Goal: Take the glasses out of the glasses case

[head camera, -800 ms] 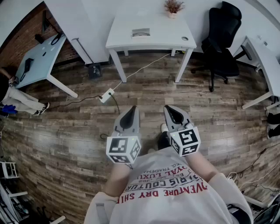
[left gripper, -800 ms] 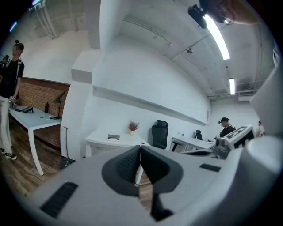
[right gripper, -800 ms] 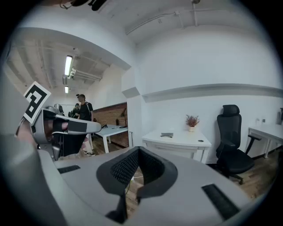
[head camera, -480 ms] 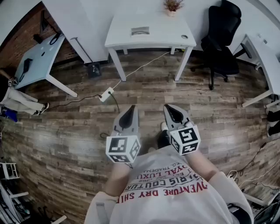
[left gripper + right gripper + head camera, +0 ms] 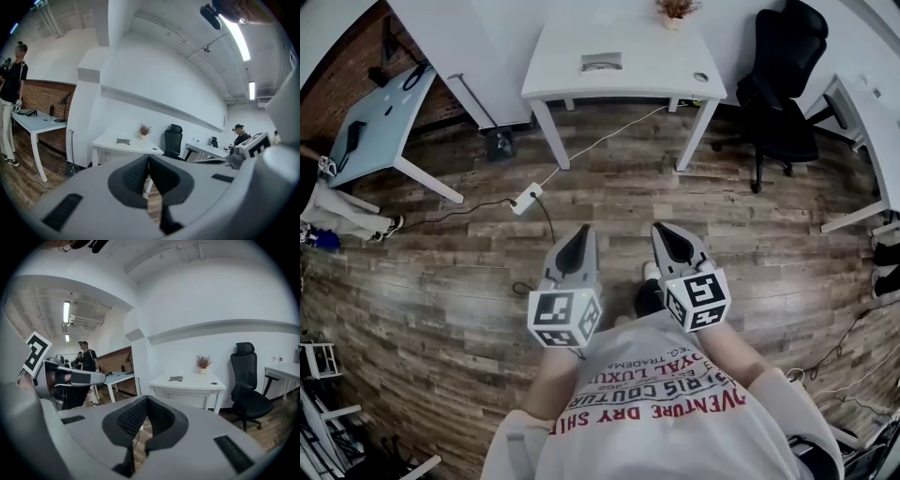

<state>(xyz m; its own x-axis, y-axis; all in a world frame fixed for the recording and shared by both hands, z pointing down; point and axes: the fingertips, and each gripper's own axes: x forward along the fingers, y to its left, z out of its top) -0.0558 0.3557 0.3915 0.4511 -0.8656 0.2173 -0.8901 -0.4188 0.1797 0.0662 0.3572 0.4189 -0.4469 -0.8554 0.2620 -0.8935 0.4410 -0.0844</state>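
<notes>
Neither left tongs [image 5: 581,236] nor right tongs [image 5: 663,232] moved: both closed, pointing slightly downward.

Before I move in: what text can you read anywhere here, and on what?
"VENTURE DRY SHI": red print on the person's shirt, upside down, ends cut off.
"RIS COUTUR": same shirt, next line, also cut off.
Smaller shirt lines: too blurred to read.
Flat item on the white table: too small to read.

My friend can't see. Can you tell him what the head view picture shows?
A person holds a left gripper and a right gripper, both shut and empty, over a wooden floor. Ahead stands a white table with a small flat case and a potted plant on it, a black office chair beside it.
</notes>
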